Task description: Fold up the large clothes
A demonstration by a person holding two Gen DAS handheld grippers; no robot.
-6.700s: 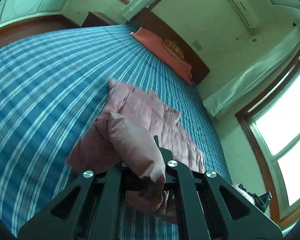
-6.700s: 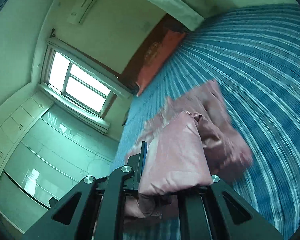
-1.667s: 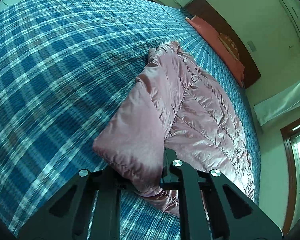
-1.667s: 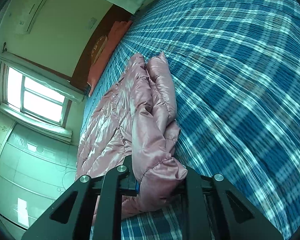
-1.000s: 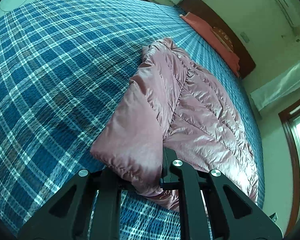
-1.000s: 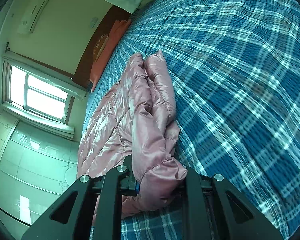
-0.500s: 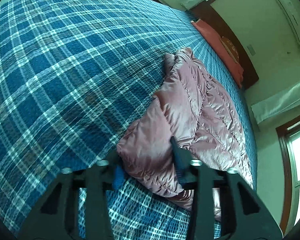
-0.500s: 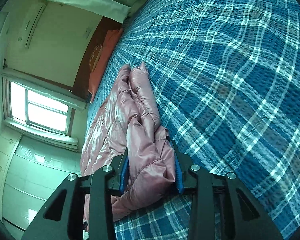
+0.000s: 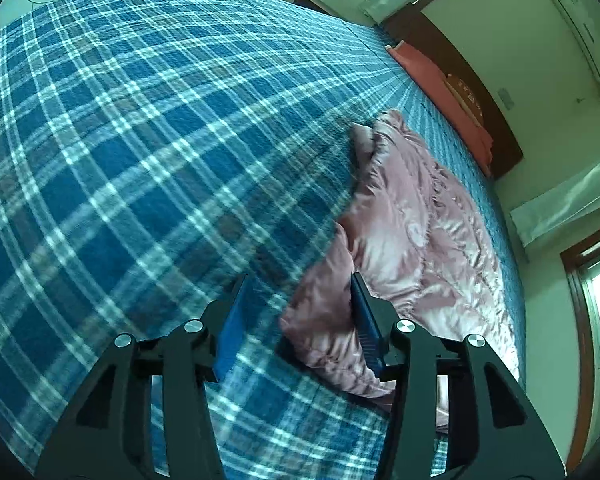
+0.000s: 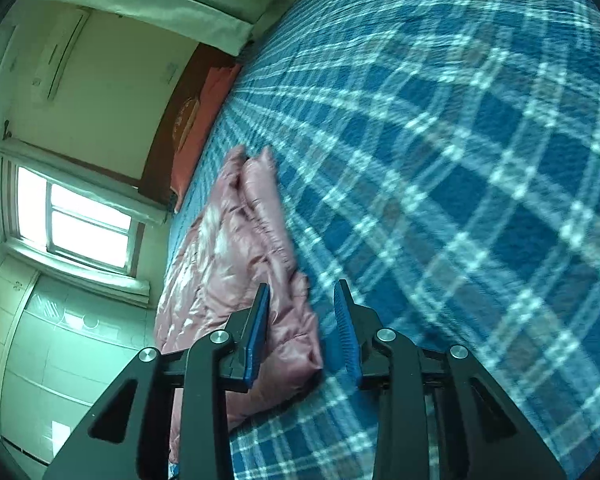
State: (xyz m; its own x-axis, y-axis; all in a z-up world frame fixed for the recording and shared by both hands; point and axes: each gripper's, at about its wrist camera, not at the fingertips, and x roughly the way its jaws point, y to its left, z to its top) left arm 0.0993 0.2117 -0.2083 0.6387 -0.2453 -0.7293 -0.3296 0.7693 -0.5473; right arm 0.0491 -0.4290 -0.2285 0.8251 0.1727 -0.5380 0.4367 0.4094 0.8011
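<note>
A pink quilted puffer jacket (image 9: 412,236) lies folded lengthwise on a blue plaid bedspread (image 9: 140,152). My left gripper (image 9: 300,284) is open, its jaws wide apart; the jacket's near corner lies loose between them, against the right finger (image 9: 366,320). In the right wrist view the jacket (image 10: 236,248) lies left of centre. My right gripper (image 10: 302,292) is open too, and the jacket's other near corner rests between its blue pads, closer to the left one (image 10: 256,332).
An orange pillow (image 9: 448,92) and a dark wooden headboard (image 9: 460,80) are at the far end of the bed. A window (image 10: 80,224) and white wardrobe doors (image 10: 44,364) stand beyond the bed's edge. Plaid bedspread stretches away on the jacket's other side.
Both grippers held the jacket's near corners, laid them down on the bed and opened. Now the jaws stand wider and both have drawn back a little from the jacket.
</note>
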